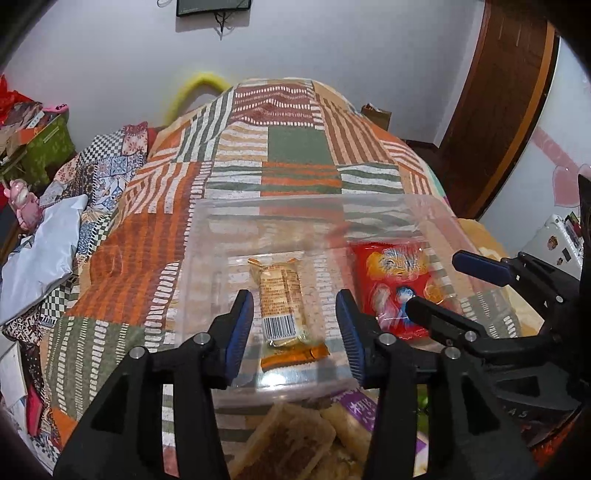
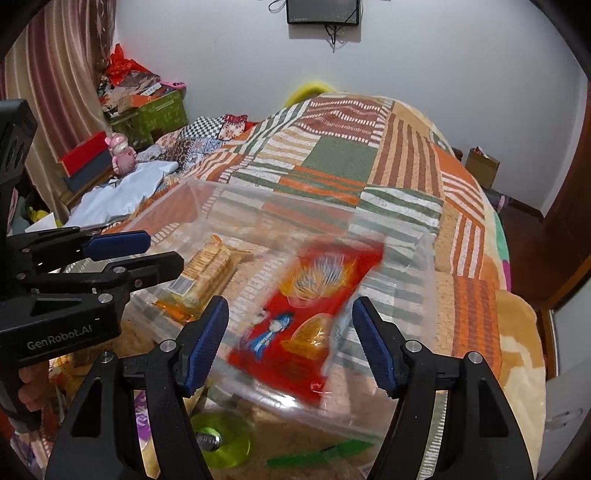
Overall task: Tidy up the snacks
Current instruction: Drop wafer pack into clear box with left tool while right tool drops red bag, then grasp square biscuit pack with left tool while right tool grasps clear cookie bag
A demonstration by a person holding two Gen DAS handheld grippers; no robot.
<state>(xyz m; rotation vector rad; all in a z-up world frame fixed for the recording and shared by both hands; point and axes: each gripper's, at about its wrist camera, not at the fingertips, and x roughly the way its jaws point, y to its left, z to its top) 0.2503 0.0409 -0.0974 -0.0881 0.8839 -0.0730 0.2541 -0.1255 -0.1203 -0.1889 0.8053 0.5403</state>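
White walls back a bed (image 1: pixel 295 155) covered by a patchwork blanket of orange, green and cream stripes, with a dark screen (image 2: pixel 323 11) mounted high on the wall and a brown wooden door (image 1: pixel 495 110) to one side. On the blanket sits a clear plastic bin (image 1: pixel 207 258), open at the top.

Inside the bin, toward its left half, lies a gold-wrapped cracker packet (image 1: pixel 279 299) with a barcode at its near end, resting partly on a flat orange packet (image 1: pixel 295 356). Toward the right half is a red snack bag (image 2: pixel 306 314) printed with cartoon figures; in the right wrist view it appears blurred and tilted, so whether it lies flat on the bin floor cannot be told.

The left claw (image 1: pixel 295 334) is spread wide with nothing between its blue pads, hovering above the near edge of the bin over the cracker packet. The right claw (image 2: pixel 290 345) is likewise spread and gripping nothing, with the red bag showing beyond the gap between its fingers.

Nearer the cameras, outside the bin, more snacks lie on the bed: pale square pastries (image 1: pixel 291 443), a purple-and-white packet (image 1: pixel 360 410) and a lime-green round lid (image 2: pixel 225 439). At the far left of the room, a pink toy figure (image 2: pixel 122 151) stands near a green box (image 2: pixel 155 114) piled with clutter.
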